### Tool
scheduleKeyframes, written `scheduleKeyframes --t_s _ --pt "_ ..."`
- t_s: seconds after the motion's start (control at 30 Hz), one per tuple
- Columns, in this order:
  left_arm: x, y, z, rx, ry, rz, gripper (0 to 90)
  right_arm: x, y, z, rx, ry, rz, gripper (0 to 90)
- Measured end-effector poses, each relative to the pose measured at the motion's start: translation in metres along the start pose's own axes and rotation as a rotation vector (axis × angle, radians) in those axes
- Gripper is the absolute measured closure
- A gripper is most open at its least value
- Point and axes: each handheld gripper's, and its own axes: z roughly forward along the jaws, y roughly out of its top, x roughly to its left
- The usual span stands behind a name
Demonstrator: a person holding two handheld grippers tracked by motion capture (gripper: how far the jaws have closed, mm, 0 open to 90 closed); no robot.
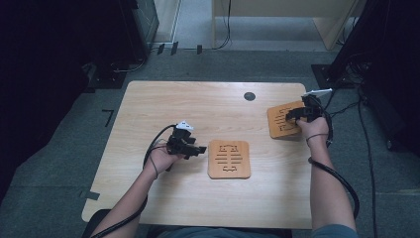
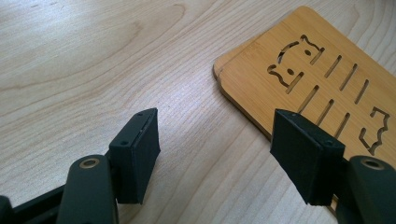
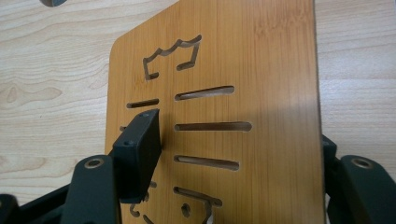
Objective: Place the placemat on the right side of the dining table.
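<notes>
A: Where are the bamboo trivets, taking the counter's cable hole [image 1: 249,96] as landmark?

B: One pile [image 1: 229,158] lies nearer the person than the hole; another trivet [image 1: 282,119] sits right of it, raised on edge, clamped by the right tool [image 1: 296,115].

A: And the left tool [image 1: 196,148]?

B: Spread, empty, beside the pile. Its view reveals two stacked trivets [image 2: 299,74]. Next, likely carrying the held one over.

Centre board [image 1: 229,158]: orange-brown bamboo, cut-out slots plus animal-shaped outlines at both ends. Right board [image 1: 282,120], right of frame: same orange-brown, same slot pattern, fine straight grain. Table [image 1: 198,106]: pale wood, wavy grain; dark round spot [image 1: 249,96] near upper edge. Both grippers [image 1: 198,148] [image 1: 289,115]: matte black. Floor [image 1: 64,144]: grey.
</notes>
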Motion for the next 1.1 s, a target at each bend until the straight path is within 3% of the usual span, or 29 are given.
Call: scheduleKeyframes --t_s 1.1 --pt "0.0 0.0 0.001 0.003 0.002 0.003 31.7 0.001 -0.003 0.016 -0.009 0.019 0.027 24.8"
